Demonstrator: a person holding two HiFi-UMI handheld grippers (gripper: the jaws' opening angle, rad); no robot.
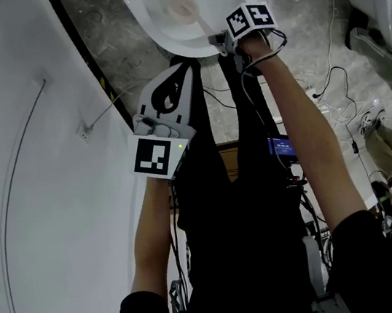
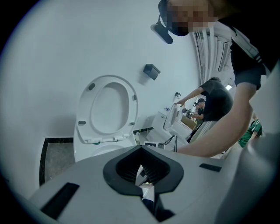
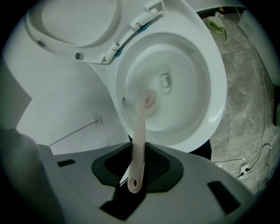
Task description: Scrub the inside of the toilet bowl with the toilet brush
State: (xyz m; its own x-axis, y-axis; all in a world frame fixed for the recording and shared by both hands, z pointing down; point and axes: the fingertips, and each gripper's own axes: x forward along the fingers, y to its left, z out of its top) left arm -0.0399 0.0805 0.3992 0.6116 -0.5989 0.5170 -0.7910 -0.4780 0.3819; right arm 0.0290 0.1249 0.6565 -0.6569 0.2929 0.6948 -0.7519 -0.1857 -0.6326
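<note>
The right gripper [image 3: 135,169] is clamped on the handle of the toilet brush [image 3: 139,131]. The brush head rests inside the toilet bowl [image 3: 205,83], at the bottom beside the drain. The left gripper [image 2: 142,174] is closed and empty, held back from the bowl. Scrubbing appears under way; the bowl's upper walls likely remain

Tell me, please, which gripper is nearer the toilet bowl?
Right. The right gripper is at the toilet bowl rim, holding the toilet brush; the left gripper hangs short of it.
</note>
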